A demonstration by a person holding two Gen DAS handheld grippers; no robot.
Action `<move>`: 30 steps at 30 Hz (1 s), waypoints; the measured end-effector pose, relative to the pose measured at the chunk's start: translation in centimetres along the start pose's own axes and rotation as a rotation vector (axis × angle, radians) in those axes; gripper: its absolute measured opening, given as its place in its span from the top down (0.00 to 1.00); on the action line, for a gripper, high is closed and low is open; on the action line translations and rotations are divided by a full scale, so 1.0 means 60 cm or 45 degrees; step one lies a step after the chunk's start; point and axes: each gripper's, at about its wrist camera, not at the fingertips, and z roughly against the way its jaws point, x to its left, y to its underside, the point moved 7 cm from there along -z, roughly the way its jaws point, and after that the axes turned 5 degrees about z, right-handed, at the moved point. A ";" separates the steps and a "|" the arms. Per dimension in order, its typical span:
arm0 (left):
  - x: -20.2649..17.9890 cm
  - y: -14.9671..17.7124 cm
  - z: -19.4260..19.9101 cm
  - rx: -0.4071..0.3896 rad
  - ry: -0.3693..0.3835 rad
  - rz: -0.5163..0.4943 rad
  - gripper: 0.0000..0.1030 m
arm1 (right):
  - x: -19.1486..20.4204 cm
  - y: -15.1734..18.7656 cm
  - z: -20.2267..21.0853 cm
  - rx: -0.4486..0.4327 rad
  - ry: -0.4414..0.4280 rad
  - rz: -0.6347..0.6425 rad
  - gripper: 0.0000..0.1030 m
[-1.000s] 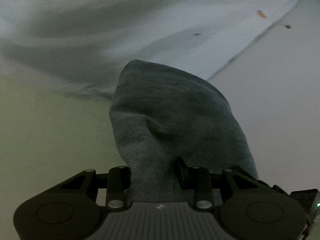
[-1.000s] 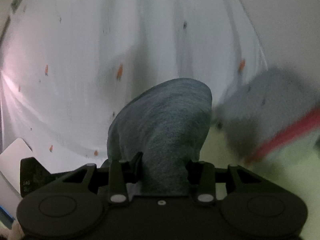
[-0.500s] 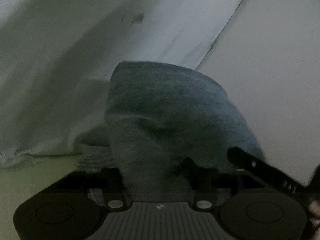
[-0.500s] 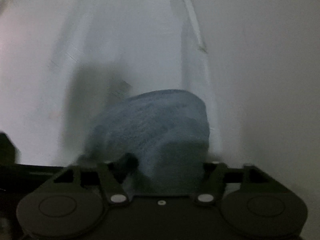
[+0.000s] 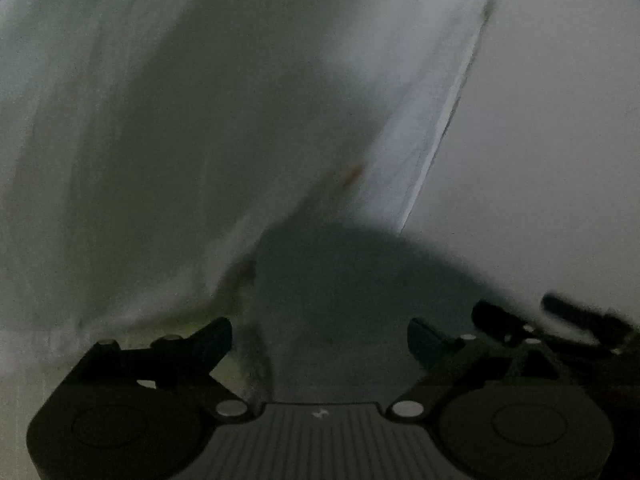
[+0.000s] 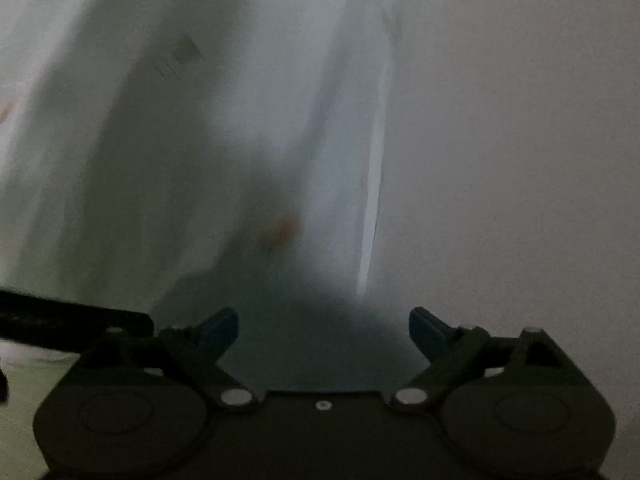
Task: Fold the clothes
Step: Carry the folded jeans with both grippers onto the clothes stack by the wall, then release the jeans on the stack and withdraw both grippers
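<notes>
Denim-grey cloth (image 5: 352,292) lies bunched low in the left wrist view, a dark blue-grey mound sitting between the two fingers of the left gripper (image 5: 320,336). To its left and above spreads a white sheet (image 5: 120,140) in soft folds, with a small orange mark on it; the sheet's edge runs as a slanted line toward the upper right, and past it is a plain pale surface (image 5: 540,140). The left gripper's jaws are opening and stand wide apart, the blue pads clear of the cloth, which rests in the gap unpinched. At the far right of that view, part of the other black tool shows, blurred.

In the right wrist view the same cloth (image 6: 320,340) fills the space between the fingers of the right gripper (image 6: 324,330), whose jaws are also opening, set wide with the pads off the fabric. The picture is dim and smeared, so the cloth's outline there is probably less sharp than it looks. White sheet (image 6: 140,160) rises behind, pale surface (image 6: 520,160) to the right
</notes>
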 end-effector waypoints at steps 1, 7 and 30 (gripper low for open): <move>0.008 0.010 -0.007 0.017 -0.012 0.000 0.08 | -0.002 0.013 -0.006 0.009 0.005 -0.020 0.11; 0.032 0.056 0.007 0.057 -0.045 0.009 0.06 | -0.003 0.031 0.031 0.028 0.055 -0.060 0.05; 0.091 0.099 0.460 -0.271 -0.049 -0.169 0.00 | 0.203 0.051 0.430 -0.097 0.152 -0.121 0.00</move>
